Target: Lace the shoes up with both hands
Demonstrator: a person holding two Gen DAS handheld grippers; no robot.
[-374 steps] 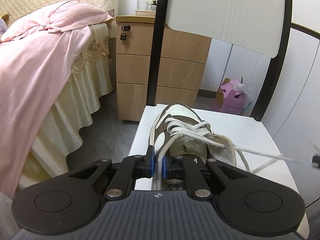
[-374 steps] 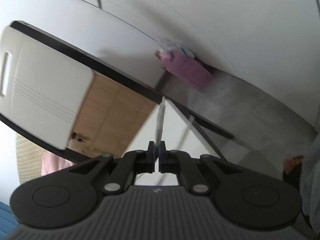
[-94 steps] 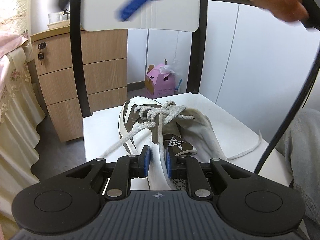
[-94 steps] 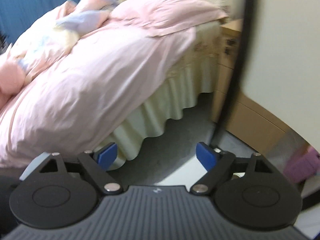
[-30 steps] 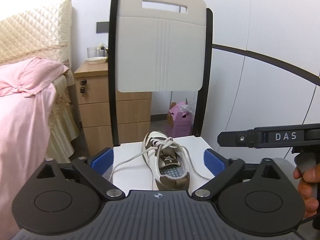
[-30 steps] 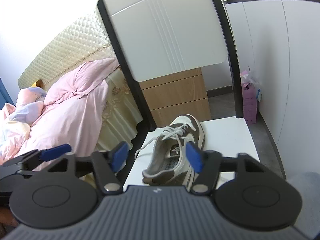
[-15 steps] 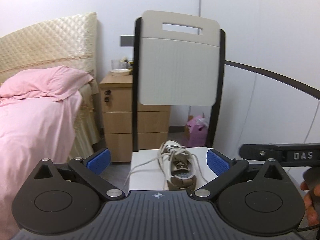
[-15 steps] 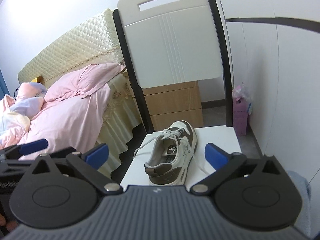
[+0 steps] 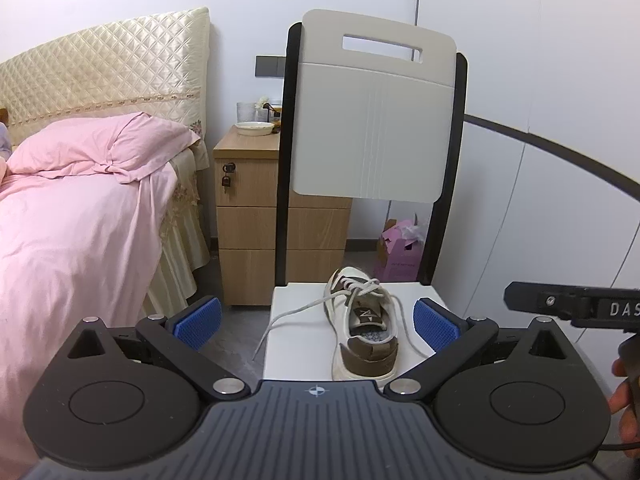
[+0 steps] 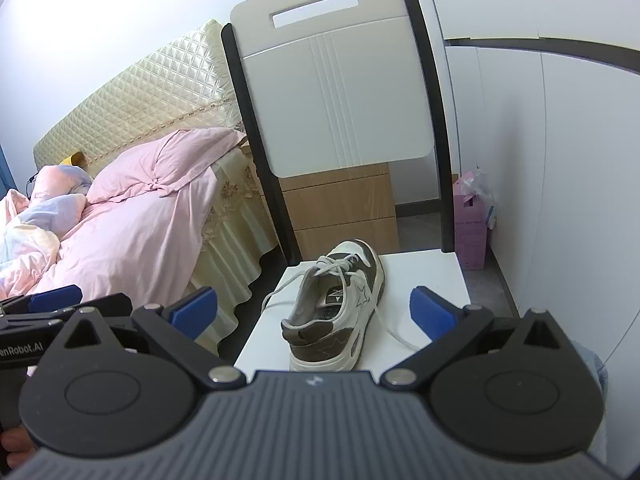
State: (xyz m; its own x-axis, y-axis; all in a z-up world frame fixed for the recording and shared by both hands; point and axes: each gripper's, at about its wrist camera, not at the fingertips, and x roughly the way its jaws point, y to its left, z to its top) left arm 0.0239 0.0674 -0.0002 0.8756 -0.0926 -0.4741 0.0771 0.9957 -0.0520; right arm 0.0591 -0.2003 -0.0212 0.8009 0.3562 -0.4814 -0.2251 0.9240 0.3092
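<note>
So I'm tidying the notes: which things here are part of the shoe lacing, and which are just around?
Part of the job: shoe, laces, chair.
Just around: bed, nightstand, pink box.

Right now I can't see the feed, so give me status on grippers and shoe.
Left gripper open, empty. Right gripper open, empty, jaws just widened. Shoe on chair seat, lace ends trailing loose. Nothing in the way.
</note>
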